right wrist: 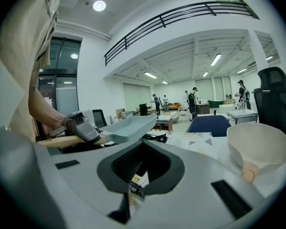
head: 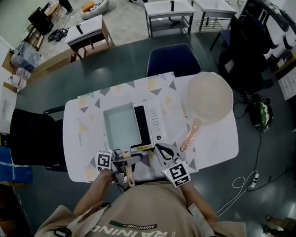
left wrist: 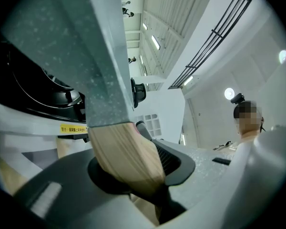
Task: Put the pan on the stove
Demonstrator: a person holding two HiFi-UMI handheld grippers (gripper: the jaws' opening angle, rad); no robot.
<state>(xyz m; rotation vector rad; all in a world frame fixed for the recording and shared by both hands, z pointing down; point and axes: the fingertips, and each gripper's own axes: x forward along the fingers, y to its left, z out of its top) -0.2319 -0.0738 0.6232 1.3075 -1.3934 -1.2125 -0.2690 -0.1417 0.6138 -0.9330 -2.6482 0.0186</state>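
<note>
A grey rectangular pan with a wooden handle is over the left part of the white and black portable stove. My left gripper is shut on that handle at the table's near edge. In the right gripper view the pan looks raised and slightly tilted over the stove. My right gripper is just right of the stove's near corner, jaws together with nothing between them. A round cream pan lies to the right, with its handle pointing toward me.
The table has a patterned cloth. A blue chair stands behind it, a black chair at its left and a black office chair at the far right. A white cable lies on the floor.
</note>
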